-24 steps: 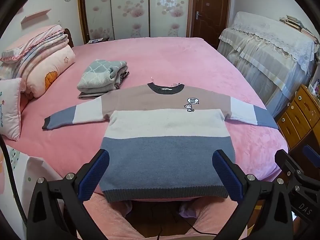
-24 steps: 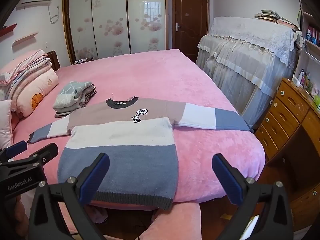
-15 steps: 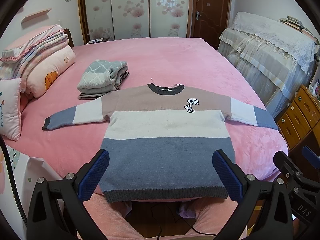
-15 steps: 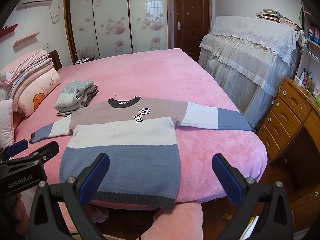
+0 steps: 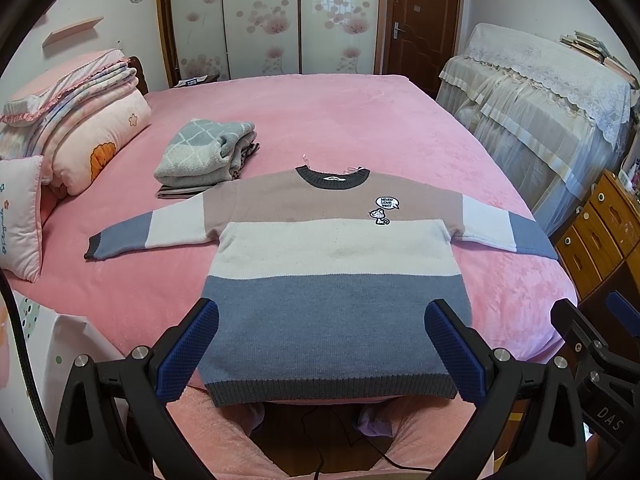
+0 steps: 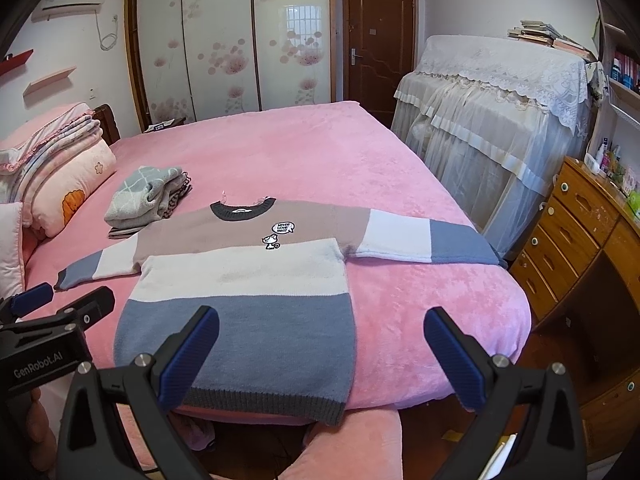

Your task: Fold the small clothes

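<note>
A small striped sweater (image 5: 332,272) in tan, white and blue-grey lies flat, face up, on the pink bed (image 5: 320,120), sleeves spread, hem at the near edge. It also shows in the right wrist view (image 6: 240,280). My left gripper (image 5: 320,344) is open and empty, held above the hem, a finger over each lower corner. My right gripper (image 6: 320,352) is open and empty, to the right of the sweater's lower right corner. The left gripper shows at the left edge of the right wrist view (image 6: 52,308); the right gripper shows at the right edge of the left wrist view (image 5: 592,340).
A stack of folded grey clothes (image 5: 204,156) sits on the bed left of the sweater's collar. Pillows and folded quilts (image 5: 76,136) lie at the left. A lace-covered cabinet (image 6: 500,120) and a wooden chest of drawers (image 6: 572,248) stand right of the bed.
The right gripper's view has drifted slightly; the sweater and the left gripper have not visibly moved.
</note>
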Tool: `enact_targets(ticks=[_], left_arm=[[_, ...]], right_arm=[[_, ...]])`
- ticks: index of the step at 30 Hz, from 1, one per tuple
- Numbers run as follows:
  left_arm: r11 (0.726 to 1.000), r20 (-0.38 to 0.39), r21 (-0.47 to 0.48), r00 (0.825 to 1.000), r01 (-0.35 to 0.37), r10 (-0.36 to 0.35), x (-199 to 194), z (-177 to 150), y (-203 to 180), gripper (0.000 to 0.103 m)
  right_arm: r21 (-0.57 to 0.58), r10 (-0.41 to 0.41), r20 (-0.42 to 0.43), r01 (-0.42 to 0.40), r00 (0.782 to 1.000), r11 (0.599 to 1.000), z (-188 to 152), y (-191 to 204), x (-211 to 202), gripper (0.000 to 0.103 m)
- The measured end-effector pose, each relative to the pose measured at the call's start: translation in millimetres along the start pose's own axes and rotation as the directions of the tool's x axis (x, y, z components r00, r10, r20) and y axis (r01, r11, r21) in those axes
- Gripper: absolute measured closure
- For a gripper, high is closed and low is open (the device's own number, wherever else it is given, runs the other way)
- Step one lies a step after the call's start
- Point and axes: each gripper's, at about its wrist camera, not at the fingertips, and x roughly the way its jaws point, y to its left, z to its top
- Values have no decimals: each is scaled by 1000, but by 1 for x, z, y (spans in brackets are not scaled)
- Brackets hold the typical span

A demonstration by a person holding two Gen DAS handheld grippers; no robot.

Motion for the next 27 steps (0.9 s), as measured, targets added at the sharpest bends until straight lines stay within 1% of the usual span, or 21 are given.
enact_targets(ticks=[8,9,13,15,19,22,27], left_arm=[[1000,0,2,1000,-1,1,-1,4,-3,1],[1000,-1,3,1000,0,0,-1,3,2,1],[1000,-2,4,1000,0,0,0,2,3,1],[1000,-4,11,1000,-6,6,3,-3,-3,1],[1000,-12,13,1000,-4,4,5,-2,-4,1],[1000,-1,10,1000,2,-2,5,-3,-4,1],[1000,-3,11,1000,1,-1,6,-4,-5,1]], right_arm=[[-4,3,-2,-3,1000,1000,-1,1,3,0],[-3,2,-4,-2,1000,1000,-2,0,3,0],[1,-3,-28,3,1000,1000,-3,-1,7,0],[2,-3,-38,3,999,1000,-4,-2,10,0],[1,12,-55,-12,998,1000,-4,-2,13,0],[-3,4,-50,-4,999,1000,-4,-2,11,0],[7,-1,-50,2,999,1000,-3,-4,11,0]])
